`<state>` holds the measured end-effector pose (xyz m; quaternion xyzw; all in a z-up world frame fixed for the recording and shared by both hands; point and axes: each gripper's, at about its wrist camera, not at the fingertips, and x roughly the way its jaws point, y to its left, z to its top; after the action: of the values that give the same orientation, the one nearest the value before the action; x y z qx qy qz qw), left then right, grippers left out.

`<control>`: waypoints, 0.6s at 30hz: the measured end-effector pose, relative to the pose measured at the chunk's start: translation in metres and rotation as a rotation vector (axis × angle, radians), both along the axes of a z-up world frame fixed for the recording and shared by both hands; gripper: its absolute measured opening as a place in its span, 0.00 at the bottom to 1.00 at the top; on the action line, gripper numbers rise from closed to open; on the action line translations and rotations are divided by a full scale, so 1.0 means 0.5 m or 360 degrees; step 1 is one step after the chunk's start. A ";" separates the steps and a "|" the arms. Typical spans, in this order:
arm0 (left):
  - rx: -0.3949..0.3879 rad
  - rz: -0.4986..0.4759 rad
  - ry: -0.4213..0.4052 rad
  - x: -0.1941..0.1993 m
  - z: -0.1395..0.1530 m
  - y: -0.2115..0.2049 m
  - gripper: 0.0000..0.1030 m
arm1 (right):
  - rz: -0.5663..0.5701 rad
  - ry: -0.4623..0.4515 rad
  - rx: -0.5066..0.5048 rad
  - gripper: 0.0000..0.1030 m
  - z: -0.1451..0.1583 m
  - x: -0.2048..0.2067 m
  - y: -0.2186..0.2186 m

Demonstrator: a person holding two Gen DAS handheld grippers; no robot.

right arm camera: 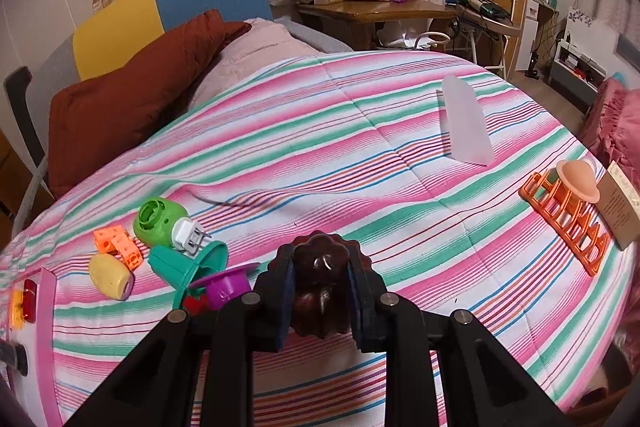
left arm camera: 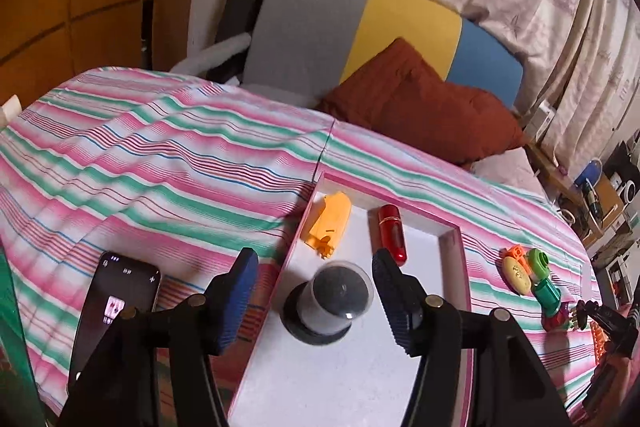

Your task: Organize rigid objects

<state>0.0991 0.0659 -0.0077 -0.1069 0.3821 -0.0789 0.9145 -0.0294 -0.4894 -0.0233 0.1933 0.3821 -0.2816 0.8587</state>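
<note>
A pink-rimmed white tray (left arm camera: 352, 379) lies on the striped bed. In it are an orange block (left arm camera: 328, 221), a red cylinder (left arm camera: 392, 234) and a black-and-clear dome-shaped object (left arm camera: 330, 301). My left gripper (left arm camera: 314, 301) is open, its jaws either side of the dome object, not touching it. My right gripper (right arm camera: 320, 291) is shut on a dark brown fluted mould (right arm camera: 320, 287), held above the bedspread. A cluster of small toys lies to its left: a green plug device (right arm camera: 160, 223), an orange brick (right arm camera: 118, 245), a yellow piece (right arm camera: 110, 275), a teal cup (right arm camera: 186, 265) and a purple cup (right arm camera: 224, 287).
A phone (left arm camera: 114, 307) lies left of the tray. An orange rack (right arm camera: 568, 223) with a peach disc (right arm camera: 578, 181), a brown card (right arm camera: 620, 205) and a frosted plastic piece (right arm camera: 466, 121) lie on the right of the bed. A brown pillow (right arm camera: 132, 99) is at the headboard.
</note>
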 end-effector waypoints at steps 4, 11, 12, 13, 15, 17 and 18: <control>-0.0081 -0.0103 -0.0031 -0.047 -0.007 -0.013 0.58 | -0.0006 -0.0023 0.0011 0.23 0.005 -0.006 0.001; -0.0019 -0.0289 0.0039 -0.105 -0.038 -0.060 0.58 | 0.0091 -0.0029 -0.0095 0.23 0.029 -0.006 0.054; -0.0013 -0.0294 0.0044 -0.110 -0.041 -0.060 0.58 | 0.0112 -0.0047 -0.0086 0.23 0.035 -0.005 0.067; -0.0015 -0.0298 0.0047 -0.116 -0.043 -0.059 0.58 | 0.0150 -0.0076 -0.0055 0.23 0.041 -0.002 0.087; -0.0024 -0.0299 0.0050 -0.124 -0.046 -0.051 0.58 | 0.0240 -0.0112 0.0009 0.23 0.050 0.010 0.129; -0.0015 -0.0291 0.0048 -0.130 -0.049 -0.046 0.58 | 0.0360 -0.0138 0.0058 0.23 0.061 0.031 0.185; -0.0010 -0.0294 0.0053 -0.132 -0.051 -0.044 0.58 | 0.0418 -0.0147 0.0072 0.23 0.066 0.043 0.212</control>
<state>0.0331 0.0438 -0.0334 -0.0752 0.4051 -0.1622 0.8966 -0.0080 -0.3831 0.0096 0.1736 0.3706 -0.1488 0.9002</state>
